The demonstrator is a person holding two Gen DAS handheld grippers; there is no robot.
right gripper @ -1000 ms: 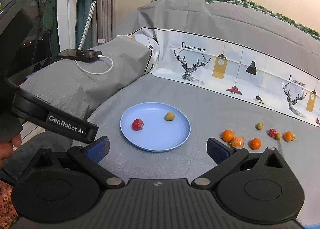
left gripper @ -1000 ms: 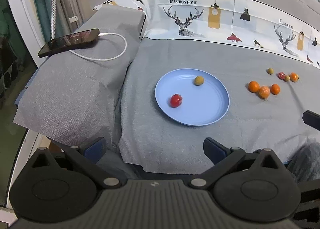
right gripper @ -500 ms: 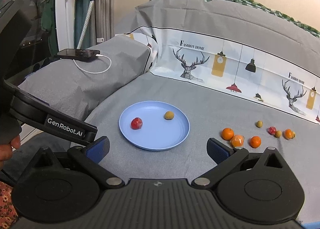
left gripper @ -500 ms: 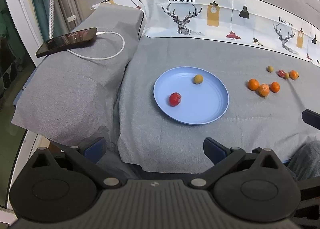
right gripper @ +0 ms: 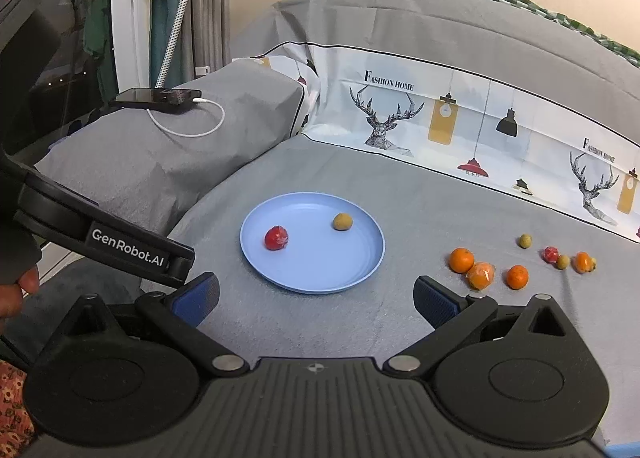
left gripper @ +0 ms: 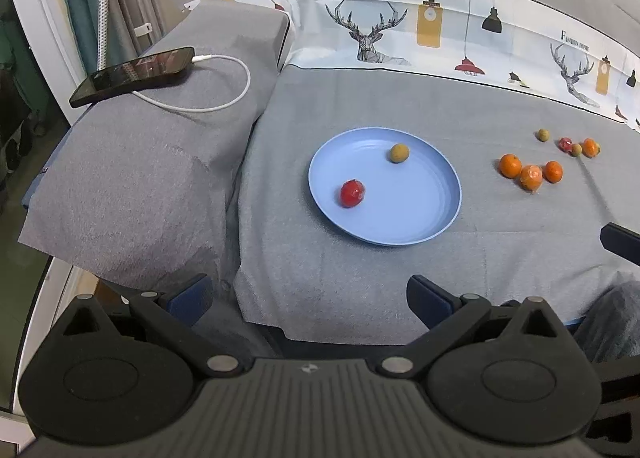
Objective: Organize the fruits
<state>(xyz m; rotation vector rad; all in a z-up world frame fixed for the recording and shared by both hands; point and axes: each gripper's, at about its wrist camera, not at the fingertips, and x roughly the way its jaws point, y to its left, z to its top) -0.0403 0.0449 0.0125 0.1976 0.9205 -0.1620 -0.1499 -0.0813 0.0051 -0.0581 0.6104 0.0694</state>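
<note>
A blue plate point(left gripper: 420, 218) point(right gripper: 320, 278) lies on the grey bed cover. It holds a red fruit point(left gripper: 352, 193) point(right gripper: 276, 237) and a small yellow-green fruit point(left gripper: 399, 153) point(right gripper: 342, 222). To its right lie three oranges point(left gripper: 531, 175) point(right gripper: 480, 275) and, farther back, several small fruits point(left gripper: 572, 145) point(right gripper: 560, 256). My left gripper point(left gripper: 308, 298) is open and empty, held back near the bed's front edge. My right gripper point(right gripper: 316, 298) is open and empty, just short of the plate. The left gripper's body point(right gripper: 100, 234) shows at the left of the right wrist view.
A phone point(left gripper: 132, 74) point(right gripper: 158, 98) on a white charging cable point(left gripper: 216, 98) rests on the grey pillow point(left gripper: 132, 178) at the left. A printed deer cloth point(left gripper: 440, 30) runs along the back. The bed's front edge drops off below the grippers.
Both grippers have barely shifted; the view has drifted slightly. The fruits and the plate have not moved.
</note>
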